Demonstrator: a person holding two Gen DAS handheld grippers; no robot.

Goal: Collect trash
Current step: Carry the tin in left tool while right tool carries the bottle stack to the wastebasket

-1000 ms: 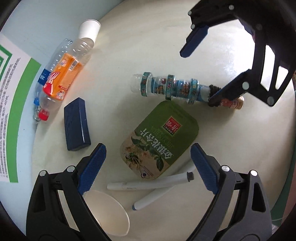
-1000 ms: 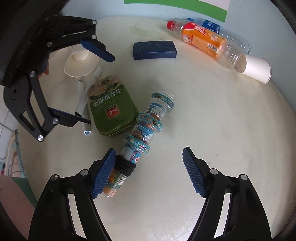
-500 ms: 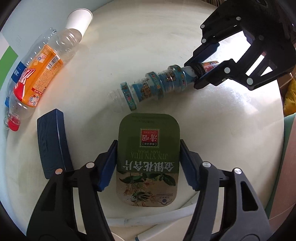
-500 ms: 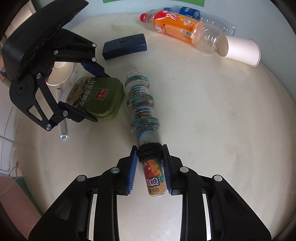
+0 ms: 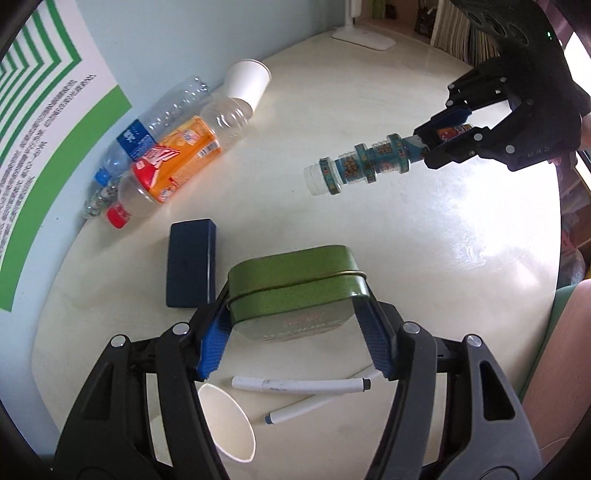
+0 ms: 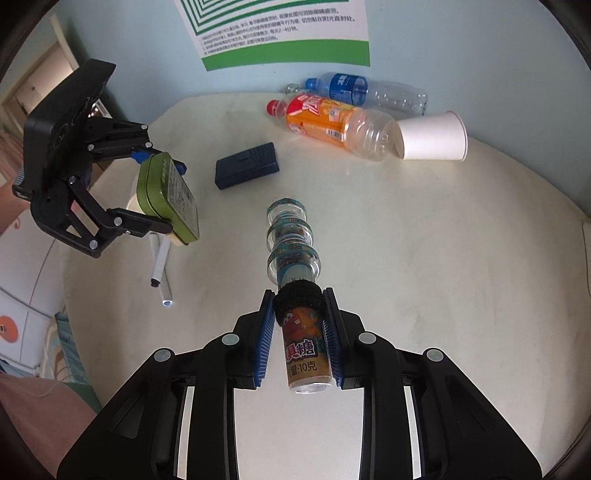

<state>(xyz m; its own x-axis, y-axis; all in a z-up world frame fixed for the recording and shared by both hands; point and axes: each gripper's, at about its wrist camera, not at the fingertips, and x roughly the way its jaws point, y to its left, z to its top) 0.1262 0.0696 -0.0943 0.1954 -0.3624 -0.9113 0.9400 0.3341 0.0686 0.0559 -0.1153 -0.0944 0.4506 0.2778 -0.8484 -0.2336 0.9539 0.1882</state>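
On my left wrist view, the left gripper point(image 5: 299, 336) clenches a flat green metal tin with rounded corners point(image 5: 295, 286), its blue-padded jaws pressed against the tin's two short ends and the tin lifted clear of the round cream-white table point(image 5: 424, 229). Beneath it, nearest the camera, an open white paper cup on its side point(image 5: 227, 424) lies just beside two white marker pens point(image 5: 301, 384) that cross each other on the tabletop. A dark blue rectangular case point(image 5: 190, 267) lies flat just left of the tin.

On my right wrist view, the right gripper point(image 6: 300, 339) grasps a ribbed clear plastic candy tube with blue printed bands point(image 6: 293, 251) by its orange-labelled end, a black band point(image 6: 298, 295) wrapped around the tube at the fingertips; the tube points away from the camera and hangs above the table, as the left view confirms.

Further back, against the pale blue wall point(image 6: 461, 48), an empty clear bottle with an orange label and red cap point(image 6: 328, 123) lies beside an empty clear bottle with a blue label and blue cap point(image 6: 365, 92), both on their sides. A second white paper cup point(image 6: 432, 142) lies tipped over, touching the orange-labelled bottle's base. A green-and-white printed poster point(image 6: 280, 33) hangs on the wall above them
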